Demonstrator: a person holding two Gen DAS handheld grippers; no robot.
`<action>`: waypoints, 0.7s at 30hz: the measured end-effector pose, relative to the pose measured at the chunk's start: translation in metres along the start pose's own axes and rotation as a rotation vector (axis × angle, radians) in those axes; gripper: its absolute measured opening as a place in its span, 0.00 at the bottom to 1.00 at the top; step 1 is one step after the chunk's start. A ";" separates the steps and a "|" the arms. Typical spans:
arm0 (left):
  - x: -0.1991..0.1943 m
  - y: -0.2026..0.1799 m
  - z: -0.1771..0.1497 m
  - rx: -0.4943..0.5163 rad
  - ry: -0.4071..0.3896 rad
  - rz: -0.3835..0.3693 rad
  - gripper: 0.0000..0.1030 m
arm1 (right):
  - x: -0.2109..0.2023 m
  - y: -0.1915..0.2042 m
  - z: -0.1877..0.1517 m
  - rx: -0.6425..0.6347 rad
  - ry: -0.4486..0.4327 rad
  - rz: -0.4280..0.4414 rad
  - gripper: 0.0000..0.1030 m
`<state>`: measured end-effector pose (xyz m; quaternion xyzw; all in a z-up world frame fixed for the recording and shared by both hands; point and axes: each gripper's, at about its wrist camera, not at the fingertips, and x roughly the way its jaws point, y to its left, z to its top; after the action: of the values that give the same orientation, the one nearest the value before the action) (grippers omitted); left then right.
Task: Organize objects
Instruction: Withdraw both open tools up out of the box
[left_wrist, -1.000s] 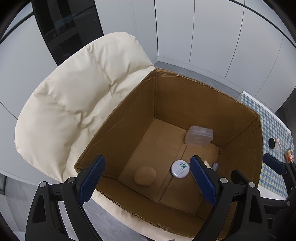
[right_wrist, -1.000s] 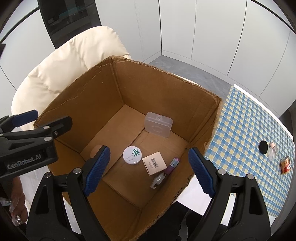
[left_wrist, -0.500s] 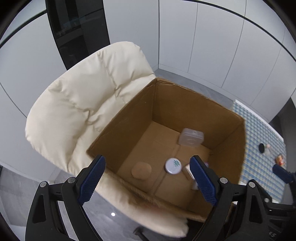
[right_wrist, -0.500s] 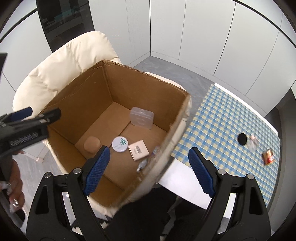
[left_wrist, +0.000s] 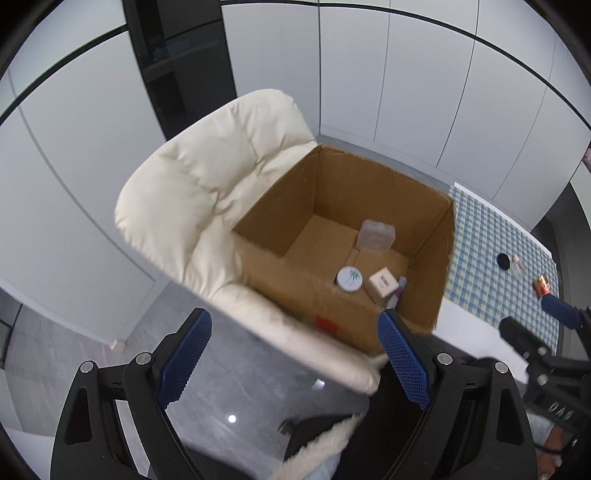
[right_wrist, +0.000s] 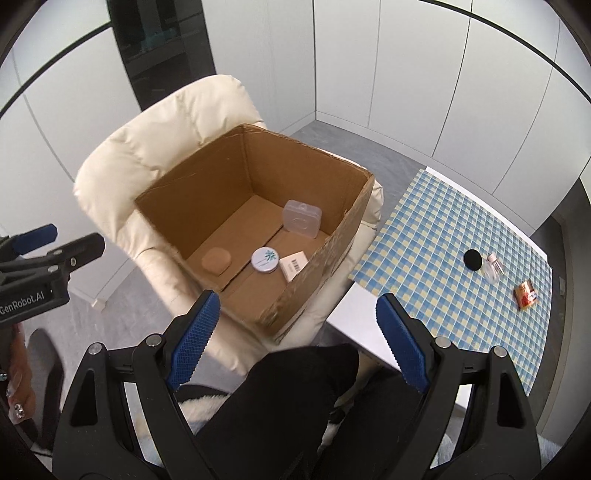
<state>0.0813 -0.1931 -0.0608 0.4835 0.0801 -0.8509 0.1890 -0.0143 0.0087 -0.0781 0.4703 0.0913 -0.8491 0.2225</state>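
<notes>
Both grippers empty, fingers spread wide, held high above the scene and pointing down and forward. The cardboard box (right_wrist: 258, 221) sits on the cream chair (right_wrist: 155, 147), ahead of and between the right gripper (right_wrist: 297, 332) fingers. It already holds a clear plastic case (right_wrist: 302, 218), a round tin (right_wrist: 264, 259), a small carton (right_wrist: 293, 263) and a tan pad (right_wrist: 216, 261).

Items left to collect, by my reading, lie on the checked tablecloth (right_wrist: 424, 240), ahead and to the right of the right fingers, well apart from the box: a black disc (right_wrist: 473, 259), a small clear bottle (right_wrist: 493, 267) just beside it, and an orange packet (right_wrist: 525, 294) further right. The bottle's long axis looks to run slantwise away from the fingers; too small to be sure.

The right gripper is clearly nearer those three. The left gripper (left_wrist: 293, 360) hangs over the chair's front edge, box ahead, table things far right of its fingers. In the left view the right gripper's blue tip shows just beside the packet (left_wrist: 541, 286). The next reach likely goes right and forward with the right hand.
</notes>
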 end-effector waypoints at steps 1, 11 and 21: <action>-0.005 0.002 -0.005 0.002 0.000 -0.002 0.89 | -0.007 0.000 -0.004 0.002 -0.001 0.010 0.86; -0.043 -0.007 -0.058 0.009 0.052 -0.049 0.90 | -0.066 -0.009 -0.049 0.033 -0.022 -0.007 0.86; -0.065 -0.019 -0.092 -0.019 0.028 -0.082 0.90 | -0.098 -0.026 -0.097 0.087 -0.013 -0.025 0.86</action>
<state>0.1768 -0.1307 -0.0542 0.4898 0.1109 -0.8503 0.1573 0.0924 0.0953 -0.0496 0.4729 0.0586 -0.8580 0.1916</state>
